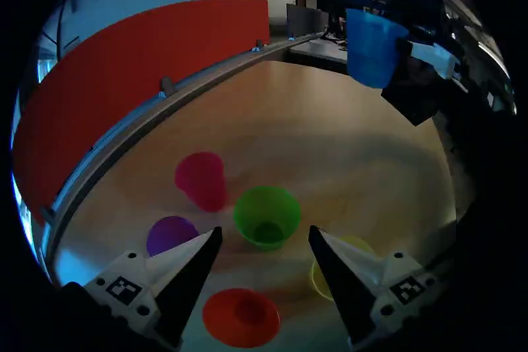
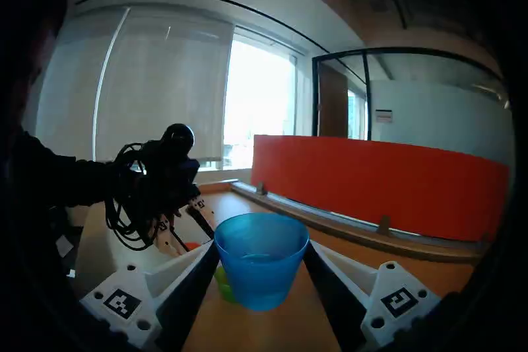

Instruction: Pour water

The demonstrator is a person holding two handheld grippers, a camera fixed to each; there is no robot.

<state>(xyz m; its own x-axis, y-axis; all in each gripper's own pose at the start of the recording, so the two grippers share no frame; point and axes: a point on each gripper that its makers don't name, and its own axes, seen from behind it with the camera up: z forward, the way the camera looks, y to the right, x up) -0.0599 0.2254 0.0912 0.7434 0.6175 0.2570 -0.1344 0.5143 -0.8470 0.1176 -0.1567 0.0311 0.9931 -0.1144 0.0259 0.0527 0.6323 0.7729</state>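
R gripper: clamped on blue cup, upright, water inside, held up off table | L gripper: jaws wide, empty, above green cup; pink cup, red cup close by | risk: fast or off-aim tip, water misses and wets neighbours

The left gripper view looks steeply down along the left gripper at the wooden table, close above the green cup at centre; the red partition runs at 10 o'clock; the right gripper hangs farther off at 1 o'clock; the right gripper view faces about level across the table toward the windows, the blue cup very near at 6 o'clock, the left gripper farther off at 9 o'clock; both views share table, partition and both cups.
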